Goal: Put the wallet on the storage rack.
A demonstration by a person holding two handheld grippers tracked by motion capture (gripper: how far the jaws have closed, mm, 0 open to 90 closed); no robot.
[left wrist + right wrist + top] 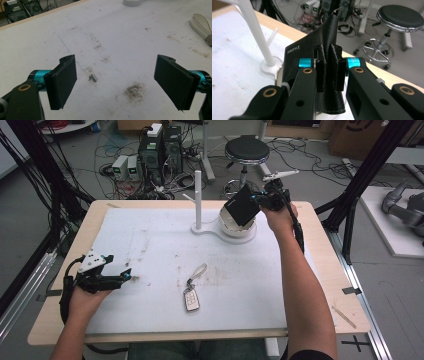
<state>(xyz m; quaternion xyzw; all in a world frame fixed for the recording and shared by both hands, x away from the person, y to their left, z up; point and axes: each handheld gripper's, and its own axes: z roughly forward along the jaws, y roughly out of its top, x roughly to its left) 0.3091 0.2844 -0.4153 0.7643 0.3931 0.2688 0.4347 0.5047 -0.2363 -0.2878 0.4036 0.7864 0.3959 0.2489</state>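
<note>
right gripper [261, 199] clamped on black wallet [241, 205], held tilted just above white dish [239, 231] | left gripper [118, 277] wide open, empty, well apart | key fob [191, 299] between them

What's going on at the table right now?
A person works with two handheld grippers. The right gripper is shut on a black leather wallet, holding it above the round white dish beside the white stand at the far side. The left gripper rests open on the white mat, holding nothing. A car key fob lies mid-table.
</note>
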